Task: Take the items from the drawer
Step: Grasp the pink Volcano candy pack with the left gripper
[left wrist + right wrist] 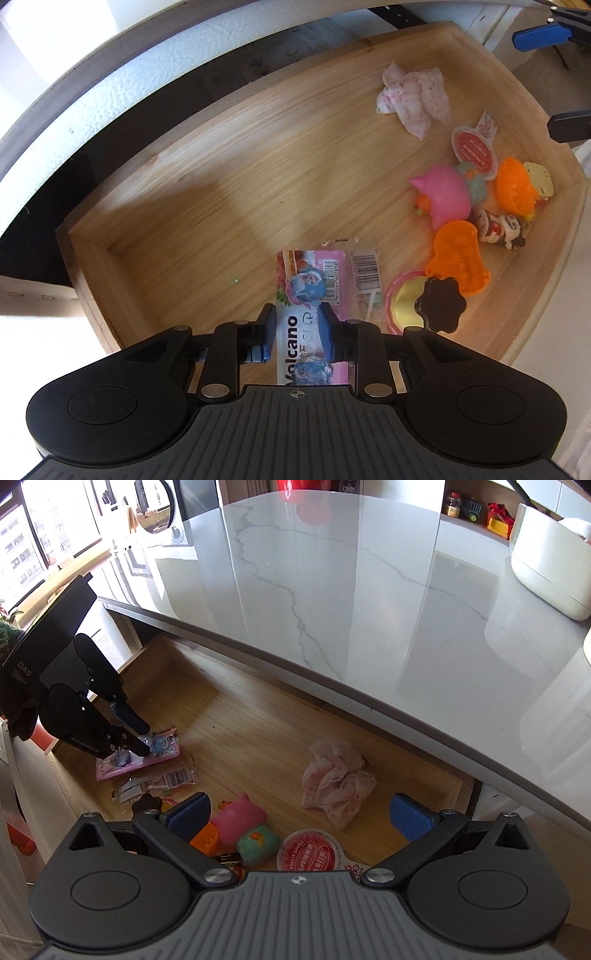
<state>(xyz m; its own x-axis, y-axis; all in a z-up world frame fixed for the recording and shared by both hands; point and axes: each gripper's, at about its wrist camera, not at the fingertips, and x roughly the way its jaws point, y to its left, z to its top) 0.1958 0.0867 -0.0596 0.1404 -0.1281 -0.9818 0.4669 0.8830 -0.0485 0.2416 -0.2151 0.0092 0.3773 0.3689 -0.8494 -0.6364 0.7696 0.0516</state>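
Down in the drawer [258, 177], left gripper [297, 325] straddling pink packet [295, 332], grip uncertain, right gripper [299, 812] released.

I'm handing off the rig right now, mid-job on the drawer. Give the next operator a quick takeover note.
Left claw: down in the drawer, its fingers either side of the pink Volcano packet; whether they grip it I cannot tell, and it still lies on the drawer floor.
Right claw: open, empty, above the toy pile.
Still in the drawer: pink pig toy, crumpled pink cloth, red-lidded cup, orange pieces, barcode packet.
Done: drawer open.
Left: lift the packet out, then the rest.
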